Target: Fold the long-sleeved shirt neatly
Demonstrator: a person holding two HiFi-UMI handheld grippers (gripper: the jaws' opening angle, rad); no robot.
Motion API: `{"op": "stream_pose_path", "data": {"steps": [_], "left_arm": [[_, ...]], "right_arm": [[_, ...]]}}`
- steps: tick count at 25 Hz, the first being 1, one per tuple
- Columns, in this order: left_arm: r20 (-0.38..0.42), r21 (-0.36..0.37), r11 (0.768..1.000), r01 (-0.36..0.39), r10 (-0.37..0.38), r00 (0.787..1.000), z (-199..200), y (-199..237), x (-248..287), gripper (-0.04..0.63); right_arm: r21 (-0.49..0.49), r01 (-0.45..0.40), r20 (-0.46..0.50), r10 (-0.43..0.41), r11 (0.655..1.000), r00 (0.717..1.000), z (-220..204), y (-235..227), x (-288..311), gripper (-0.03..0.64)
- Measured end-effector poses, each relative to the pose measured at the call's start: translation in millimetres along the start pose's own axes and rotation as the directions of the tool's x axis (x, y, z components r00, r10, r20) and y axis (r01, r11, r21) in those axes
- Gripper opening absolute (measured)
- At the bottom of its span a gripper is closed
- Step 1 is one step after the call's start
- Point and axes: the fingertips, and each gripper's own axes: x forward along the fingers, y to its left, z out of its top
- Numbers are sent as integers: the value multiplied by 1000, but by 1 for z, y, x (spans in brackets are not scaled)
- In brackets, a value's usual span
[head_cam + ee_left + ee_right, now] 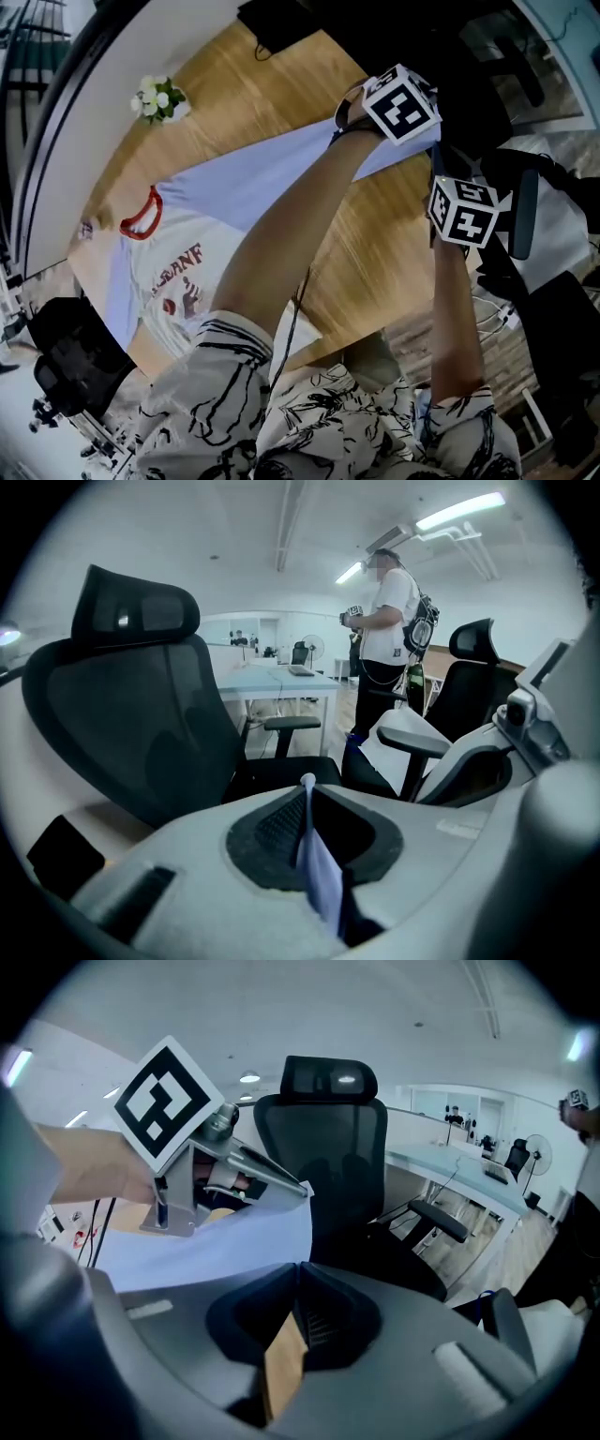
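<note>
A white long-sleeved shirt (178, 272) with lavender sleeves and a red collar (141, 216) lies on the wooden table (375, 244). One lavender part (272, 169) is pulled up off the table toward both grippers. My left gripper (306, 782) is shut on this lavender cloth (319, 874), and its marker cube (401, 101) shows at the end of my left arm. My right gripper (298, 1269), below its cube (462, 211), is shut, with the cloth's edge (234, 1237) running into its tips. The left gripper (302, 1187) holds the cloth's corner beside it.
A small bunch of white flowers (159, 98) sits at the table's far left edge. Black office chairs (328, 1147) (141, 724) stand just beyond the table. A person (389, 621) stands further back by white desks. Dark equipment (70, 366) sits at the lower left.
</note>
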Motion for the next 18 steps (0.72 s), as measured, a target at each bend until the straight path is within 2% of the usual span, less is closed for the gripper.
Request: {"op": "stream_pose_path", "data": {"steps": [4, 9, 13, 18], "left_arm": [[35, 7, 1000, 6, -6, 999, 29, -6, -5, 28], [49, 15, 1000, -21, 20, 999, 35, -3, -27, 28], [95, 16, 1000, -8, 6, 995, 41, -9, -75, 28], [131, 67, 996, -57, 48, 990, 49, -22, -172, 28]], "right_arm": [[-4, 13, 10, -13, 1000, 1000, 15, -15, -10, 28], [-41, -43, 45, 44, 998, 998, 34, -2, -26, 29], [-90, -147, 96, 155, 985, 983, 60, 33, -58, 29], [-178, -300, 160, 328, 937, 931, 91, 101, -117, 29]]}}
